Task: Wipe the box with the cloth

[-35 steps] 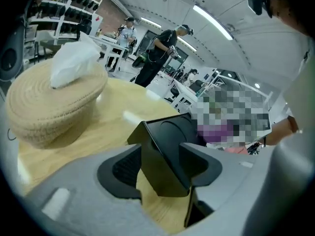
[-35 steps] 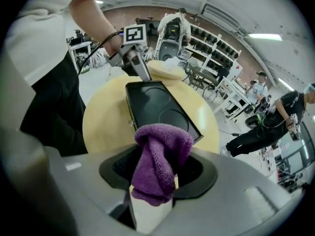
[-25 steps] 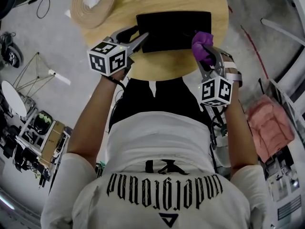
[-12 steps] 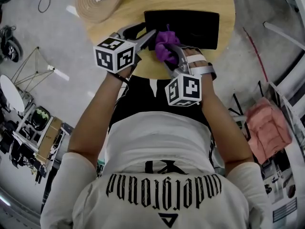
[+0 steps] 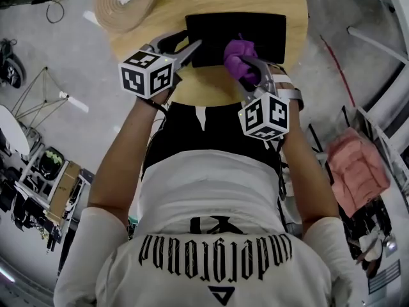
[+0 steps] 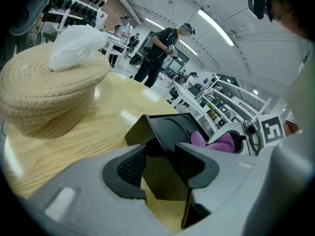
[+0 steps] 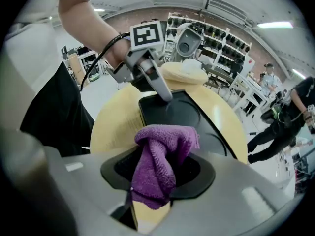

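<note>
Right gripper [image 7: 157,173]: clenched on the purple cloth [image 7: 160,154]. The bunched cloth fills the gap between my jaws, and a fold sticks out past them. In the head view the wad touches the near edge of the black box [image 5: 255,31], roughly at its middle.

Left gripper [image 6: 160,168]: jaws wide and clamped on the box's near-left corner, which sits between the pads.

The box lies flat on the round wooden table [image 5: 211,88], towards my side. A woven basket [image 5: 118,11] holding white tissue stands at the table's far left, apart from the box.
</note>
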Demonstrator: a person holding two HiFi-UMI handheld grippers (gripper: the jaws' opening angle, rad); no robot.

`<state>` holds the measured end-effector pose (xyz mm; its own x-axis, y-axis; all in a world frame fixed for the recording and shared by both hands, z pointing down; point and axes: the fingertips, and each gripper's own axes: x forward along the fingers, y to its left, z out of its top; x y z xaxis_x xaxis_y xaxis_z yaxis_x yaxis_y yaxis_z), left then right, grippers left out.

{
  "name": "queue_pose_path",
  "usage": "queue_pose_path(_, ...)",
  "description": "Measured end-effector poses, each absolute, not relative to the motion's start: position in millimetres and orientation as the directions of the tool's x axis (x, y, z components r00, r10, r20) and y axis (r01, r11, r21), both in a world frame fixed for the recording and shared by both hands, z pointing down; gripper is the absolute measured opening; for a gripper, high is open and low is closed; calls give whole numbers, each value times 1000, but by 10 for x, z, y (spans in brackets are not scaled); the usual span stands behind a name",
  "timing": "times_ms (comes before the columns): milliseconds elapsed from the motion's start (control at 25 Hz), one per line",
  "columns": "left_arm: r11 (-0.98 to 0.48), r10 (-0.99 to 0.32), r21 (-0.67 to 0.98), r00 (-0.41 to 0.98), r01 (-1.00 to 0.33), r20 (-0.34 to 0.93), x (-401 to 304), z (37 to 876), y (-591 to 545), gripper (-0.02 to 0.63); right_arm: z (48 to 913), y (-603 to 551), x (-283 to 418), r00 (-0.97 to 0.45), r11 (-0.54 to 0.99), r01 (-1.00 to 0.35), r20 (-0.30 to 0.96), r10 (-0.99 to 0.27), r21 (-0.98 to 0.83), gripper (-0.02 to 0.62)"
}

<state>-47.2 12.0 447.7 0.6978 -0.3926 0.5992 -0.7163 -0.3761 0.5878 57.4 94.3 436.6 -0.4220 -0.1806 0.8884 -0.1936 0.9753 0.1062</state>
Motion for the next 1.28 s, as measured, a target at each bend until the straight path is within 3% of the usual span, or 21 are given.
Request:
queue_pose_path(320,-393,-376,580,700,-714,607,-459,4458,126,201,4329,726,1433,-345,931,-359,917,-199,67,167)
queue_pose_path(1000,-406,-348,578,704,-708,619,-455,4499,140,204,4266,-419,1116,-435,839,-543,867,-244,-37,167)
queue_pose_path(1280,-399,-355,578,701,-712,619,-464,4522,139,204,4295,-321,586,-483,883,-463,857,-181,-74,164)
